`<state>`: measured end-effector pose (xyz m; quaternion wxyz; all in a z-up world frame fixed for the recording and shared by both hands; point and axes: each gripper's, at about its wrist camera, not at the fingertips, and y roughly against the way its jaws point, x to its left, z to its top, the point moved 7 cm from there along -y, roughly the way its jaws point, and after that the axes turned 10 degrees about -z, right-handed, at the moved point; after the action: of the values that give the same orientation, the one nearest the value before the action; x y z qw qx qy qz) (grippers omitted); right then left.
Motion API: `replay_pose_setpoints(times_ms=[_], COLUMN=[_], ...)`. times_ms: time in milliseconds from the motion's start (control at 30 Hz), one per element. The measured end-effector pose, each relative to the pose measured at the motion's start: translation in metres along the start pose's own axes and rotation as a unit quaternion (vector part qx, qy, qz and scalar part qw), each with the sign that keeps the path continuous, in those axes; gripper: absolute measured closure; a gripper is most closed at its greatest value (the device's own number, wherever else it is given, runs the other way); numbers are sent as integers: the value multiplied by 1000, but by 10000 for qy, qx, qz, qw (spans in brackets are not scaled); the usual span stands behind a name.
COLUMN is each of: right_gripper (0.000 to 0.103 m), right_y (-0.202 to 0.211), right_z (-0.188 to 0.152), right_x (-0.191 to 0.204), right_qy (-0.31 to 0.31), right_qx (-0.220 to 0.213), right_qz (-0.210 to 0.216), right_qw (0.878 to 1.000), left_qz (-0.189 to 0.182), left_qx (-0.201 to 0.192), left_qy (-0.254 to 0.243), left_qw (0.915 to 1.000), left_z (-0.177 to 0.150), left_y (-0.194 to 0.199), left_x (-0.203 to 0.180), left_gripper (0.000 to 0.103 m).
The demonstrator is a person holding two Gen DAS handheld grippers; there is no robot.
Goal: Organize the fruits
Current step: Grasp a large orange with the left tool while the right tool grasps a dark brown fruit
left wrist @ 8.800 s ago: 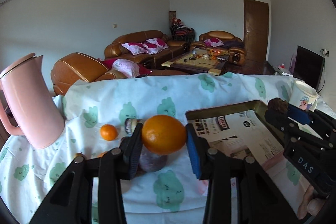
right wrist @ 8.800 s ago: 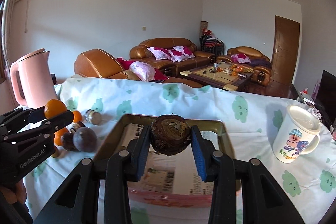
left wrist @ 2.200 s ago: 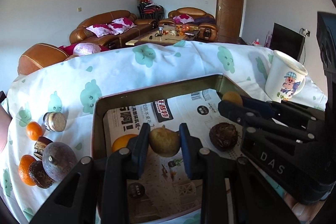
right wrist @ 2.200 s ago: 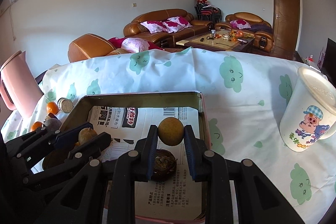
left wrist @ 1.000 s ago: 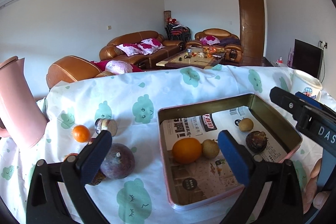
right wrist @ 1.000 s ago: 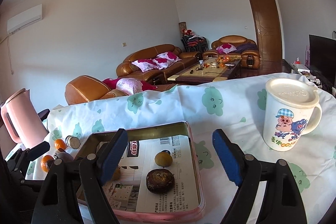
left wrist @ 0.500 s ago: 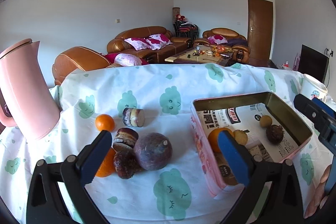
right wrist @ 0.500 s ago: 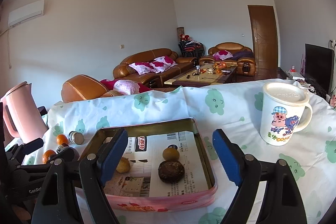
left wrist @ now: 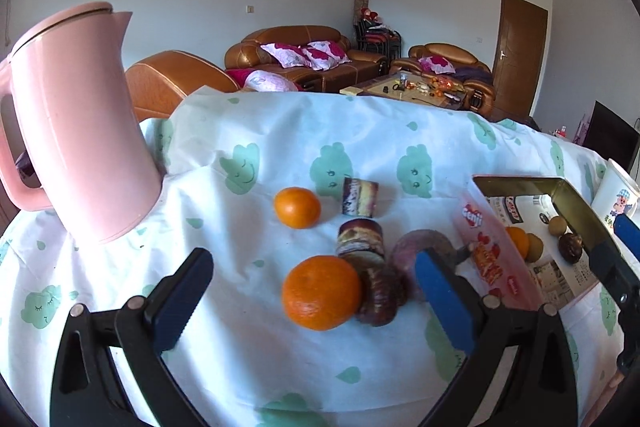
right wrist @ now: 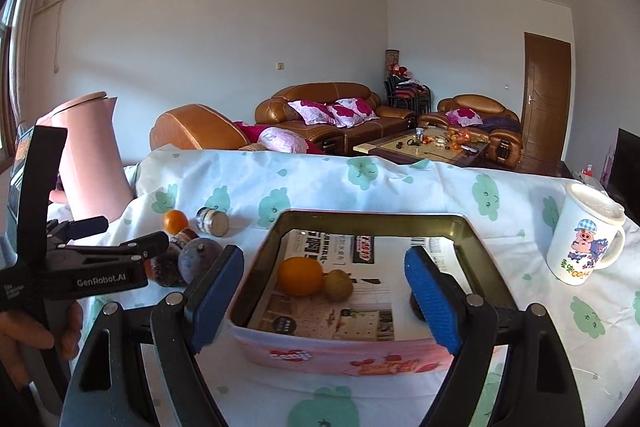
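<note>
My left gripper is open and empty, its jaws wide apart around a large orange on the cloth. Beside the orange lie a dark brown fruit, a purple round fruit, two cut purple pieces and a small orange. My right gripper is open and empty, in front of the pink tin tray. The tray holds an orange, a yellowish fruit and a dark fruit partly hidden by my right finger.
A pink kettle stands at the left of the table. A white cartoon mug stands right of the tray. The table is covered with a white cloth with green prints. Sofas and a coffee table lie beyond.
Over the last second my left gripper has swung left from the tray to the loose fruit pile and now straddles the large orange. My right gripper has pulled back from the tray.
</note>
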<state>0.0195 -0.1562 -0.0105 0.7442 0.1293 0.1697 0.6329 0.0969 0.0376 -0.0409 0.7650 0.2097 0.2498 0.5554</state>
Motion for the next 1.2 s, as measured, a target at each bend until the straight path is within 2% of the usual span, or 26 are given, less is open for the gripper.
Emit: replay_pose_setpoints(times_ms=[167,267,367,467,667,733,800,833,867,900,933,967,1000,1100,1200], right_gripper=[19,19,19,19,19,19,19,19,19,19,19,19,19,19,19], right_y=[2,3,5,5,0,-3,-5,-5,-5,-6,-6,-6,-7,-6,-6], right_z=[-3,-6,-8,-8,-11,-12,-13,-13,-13,-13,-13,-13,-13,-14,-16], right_x=[37,53,62,64,59,58,58,57,57,57,56,56,57,57,61], right_qy=[327,480,560,534,296,243,196,176,160,154,153,153,153,160,219], right_qx=[85,142,156,173,405,479,537,551,563,573,584,591,596,601,665], right_qz=[225,348,476,573,739,789,811,821,833,846,858,866,877,889,972], right_qw=[9992,9981,9972,9968,9960,9954,9951,9949,9948,9946,9945,9944,9942,9941,9928], left_qz=[242,83,-27,-125,-429,-514,-557,-525,-540,-589,-620,-668,-796,-860,-701], left_qx=[95,203,410,451,771,962,1275,1339,1262,1267,1294,1258,1228,1176,908], left_qy=[18,57,-178,-362,-342,-367,-340,-310,-276,-232,-205,-176,-142,29,371], left_qw=[9997,9997,9990,9982,9955,9934,9897,9891,9902,9899,9894,9896,9891,9893,9927], left_z=[-2,-5,-9,-9,-12,-15,-21,-22,-19,-19,-19,-19,-18,-17,-13], left_y=[3,3,-3,-8,-28,-36,-48,-51,-50,-51,-52,-51,-50,-48,-39], left_x=[37,44,35,24,4,-1,-2,-1,-1,-2,-1,-1,-2,4,21], left_gripper=[0,1,6,6,8,11,23,23,27,37,38,44,54,54,55])
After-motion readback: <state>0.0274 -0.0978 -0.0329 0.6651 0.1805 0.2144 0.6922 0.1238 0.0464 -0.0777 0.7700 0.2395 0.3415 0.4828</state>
